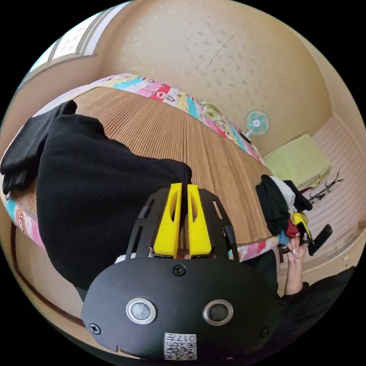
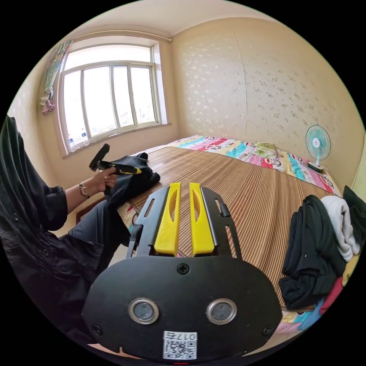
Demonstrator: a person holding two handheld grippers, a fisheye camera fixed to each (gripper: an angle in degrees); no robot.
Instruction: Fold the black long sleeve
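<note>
Left gripper [image 1: 183,187] is sitting at the bed's near edge w/ its 2 yellow jaws nearly together, pinching the edge of the black long sleeve [image 1: 95,190]. Garment's draping from the mat down over the bed's side, just left of the jaws in the left gripper view; 1 part is bunching at the far corner. In the right gripper view, left gripper [image 2: 127,170] is showing in the person's hand [image 2: 101,181], w/ the dark cloth [image 2: 131,179] bunching under it.

Right gripper [image 2: 185,187] is hovering above the mat, jaws close together, a thin gap between them, gripping nothing.

Surface: a woven bamboo mat [image 1: 183,141] lying over a cartoon-print sheet [image 2: 244,148]. Room: beige patterned walls, 1 window [image 2: 108,99], 1 small fan [image 2: 317,146].

1 pile of clothes [image 2: 316,244] is lying at the mat's near corner, well apart from the garment.
</note>
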